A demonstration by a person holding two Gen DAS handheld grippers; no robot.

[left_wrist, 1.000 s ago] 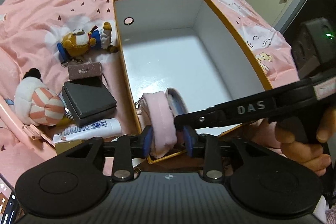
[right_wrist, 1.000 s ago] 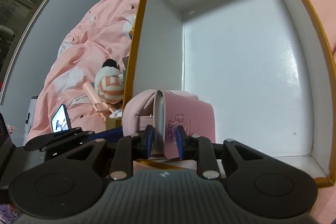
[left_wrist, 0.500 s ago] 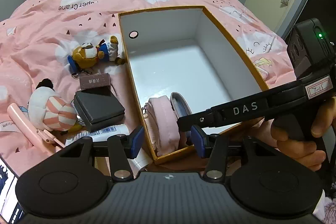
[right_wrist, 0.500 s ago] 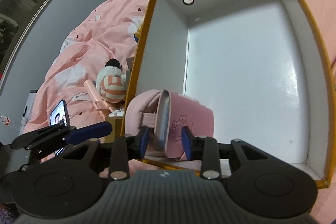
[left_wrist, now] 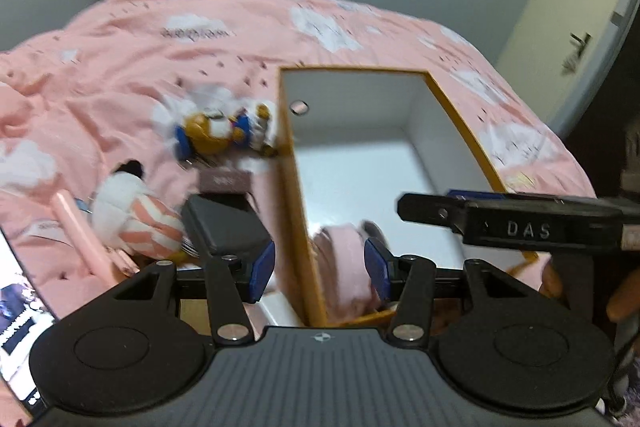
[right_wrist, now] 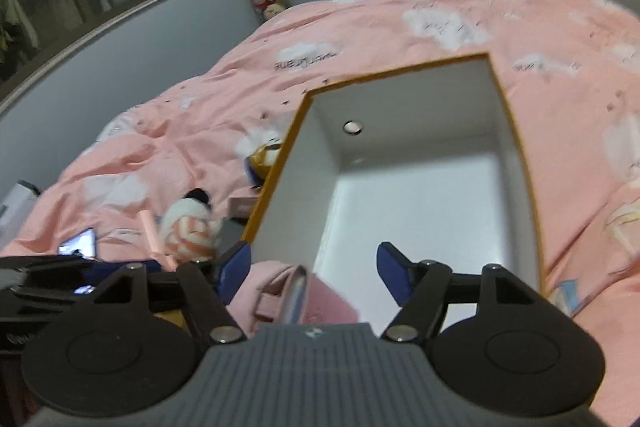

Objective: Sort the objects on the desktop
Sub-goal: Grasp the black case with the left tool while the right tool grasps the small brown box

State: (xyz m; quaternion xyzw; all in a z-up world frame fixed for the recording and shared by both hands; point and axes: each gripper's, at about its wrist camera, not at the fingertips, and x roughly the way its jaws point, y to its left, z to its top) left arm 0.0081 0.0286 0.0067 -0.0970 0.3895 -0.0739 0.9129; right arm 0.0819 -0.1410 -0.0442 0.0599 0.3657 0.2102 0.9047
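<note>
A pink pouch lies in the near left corner of the white box with the orange rim; it also shows in the right wrist view, inside the same box. My left gripper is open and empty, its fingers straddling the box's near left wall above the pouch. My right gripper is open and empty, raised just above the pouch. The right gripper's finger crosses the left wrist view at the right.
On the pink duvet left of the box lie a bear toy, a striped plush, a black case, a small brown box and a pink stick. A lit phone sits at the left.
Both grippers have let go of the pink pouch, opened wide and lifted back. The pouch now rests in the box's near corner.
</note>
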